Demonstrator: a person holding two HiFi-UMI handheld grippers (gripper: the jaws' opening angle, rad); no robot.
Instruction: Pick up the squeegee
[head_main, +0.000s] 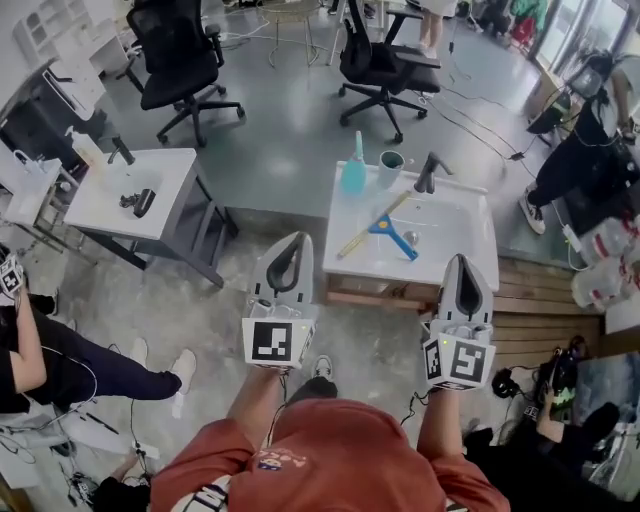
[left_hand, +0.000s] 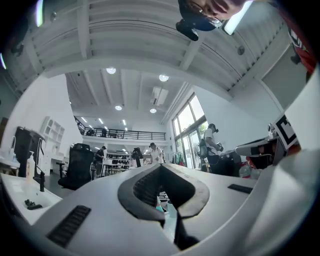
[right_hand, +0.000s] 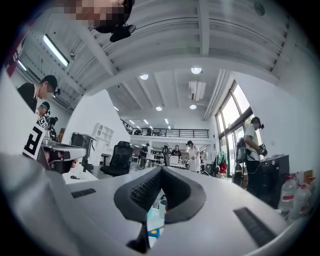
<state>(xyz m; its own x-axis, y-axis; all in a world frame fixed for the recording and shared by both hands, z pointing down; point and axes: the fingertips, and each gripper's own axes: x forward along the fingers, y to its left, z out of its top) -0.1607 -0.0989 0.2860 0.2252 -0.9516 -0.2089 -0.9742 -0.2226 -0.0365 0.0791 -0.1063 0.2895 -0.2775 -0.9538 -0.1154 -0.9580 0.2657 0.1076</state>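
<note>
The squeegee (head_main: 385, 226), a blue head on a yellow handle, lies flat on the white sink unit (head_main: 470, 245) ahead of me. In the head view my left gripper (head_main: 296, 240) hangs in the air short of the unit's left front corner, shut and holding nothing. My right gripper (head_main: 463, 262) hovers over the unit's right front edge, also shut and empty. Through the gap under the right gripper's (right_hand: 161, 170) closed jaws, a bit of the blue squeegee head (right_hand: 154, 232) shows. The left gripper (left_hand: 161, 166) points slightly upward into the room.
A teal spray bottle (head_main: 354, 170), a cup (head_main: 391, 164) and a dark faucet (head_main: 429, 173) stand at the unit's far edge. A second sink table (head_main: 100, 205) is at the left. Office chairs (head_main: 180, 60) stand beyond. A seated person (head_main: 60, 365) is at left, wooden boards (head_main: 545, 300) at right.
</note>
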